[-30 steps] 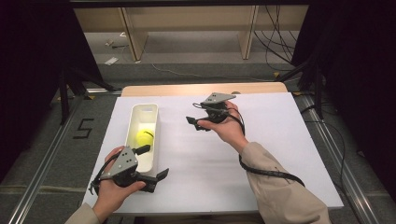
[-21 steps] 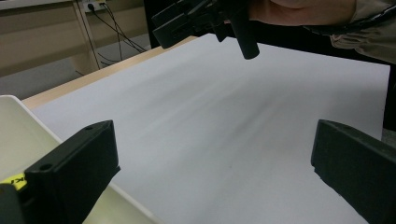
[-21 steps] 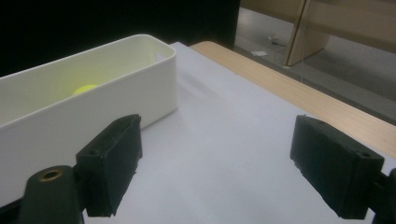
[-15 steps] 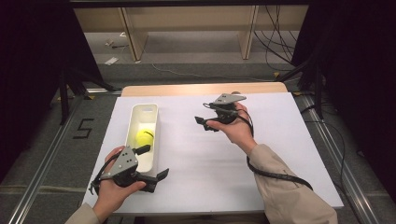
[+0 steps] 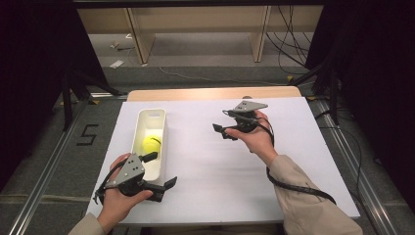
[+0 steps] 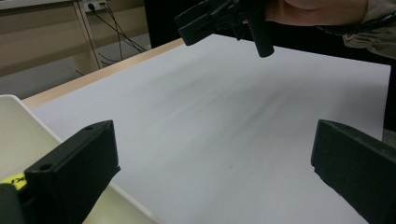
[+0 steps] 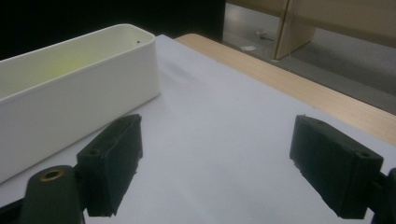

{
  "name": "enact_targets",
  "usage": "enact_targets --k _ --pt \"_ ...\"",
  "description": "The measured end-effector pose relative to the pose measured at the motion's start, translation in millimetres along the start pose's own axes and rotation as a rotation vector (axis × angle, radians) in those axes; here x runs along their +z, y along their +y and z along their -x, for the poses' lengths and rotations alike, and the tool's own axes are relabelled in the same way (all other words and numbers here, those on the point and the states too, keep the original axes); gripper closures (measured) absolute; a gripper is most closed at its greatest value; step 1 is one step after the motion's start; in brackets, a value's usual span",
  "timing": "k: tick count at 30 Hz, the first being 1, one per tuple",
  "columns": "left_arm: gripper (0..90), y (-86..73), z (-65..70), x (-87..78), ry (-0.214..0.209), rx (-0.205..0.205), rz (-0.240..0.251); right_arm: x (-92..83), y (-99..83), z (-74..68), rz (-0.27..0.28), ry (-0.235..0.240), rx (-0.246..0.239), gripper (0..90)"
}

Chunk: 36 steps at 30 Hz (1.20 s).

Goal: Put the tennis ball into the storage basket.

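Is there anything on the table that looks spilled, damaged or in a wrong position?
Nothing stands out. The yellow-green ball lies inside the long white plastic bin, which stands flat on the white table cover. No spill or damage shows. The left gripper and right gripper have open jaws, holding nothing.

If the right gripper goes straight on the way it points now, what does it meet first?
Probably the side wall of the white bin. The right gripper points left across the bare white table, jaws open and empty. Its aim may pass the bin's far end; depth is unclear.
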<state>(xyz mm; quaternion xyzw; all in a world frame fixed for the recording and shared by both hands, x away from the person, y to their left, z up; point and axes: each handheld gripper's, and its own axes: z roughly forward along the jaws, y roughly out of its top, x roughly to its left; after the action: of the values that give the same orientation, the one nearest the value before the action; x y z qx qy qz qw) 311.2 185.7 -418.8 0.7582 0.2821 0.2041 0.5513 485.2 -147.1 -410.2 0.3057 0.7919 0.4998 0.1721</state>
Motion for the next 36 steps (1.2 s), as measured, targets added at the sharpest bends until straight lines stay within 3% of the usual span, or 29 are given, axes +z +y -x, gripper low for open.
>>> enact_targets --k 36 --pt "0.3 0.3 -0.3 -0.3 0.001 0.000 0.000 -39.3 -21.9 20.8 0.006 -0.059 0.029 17.9"
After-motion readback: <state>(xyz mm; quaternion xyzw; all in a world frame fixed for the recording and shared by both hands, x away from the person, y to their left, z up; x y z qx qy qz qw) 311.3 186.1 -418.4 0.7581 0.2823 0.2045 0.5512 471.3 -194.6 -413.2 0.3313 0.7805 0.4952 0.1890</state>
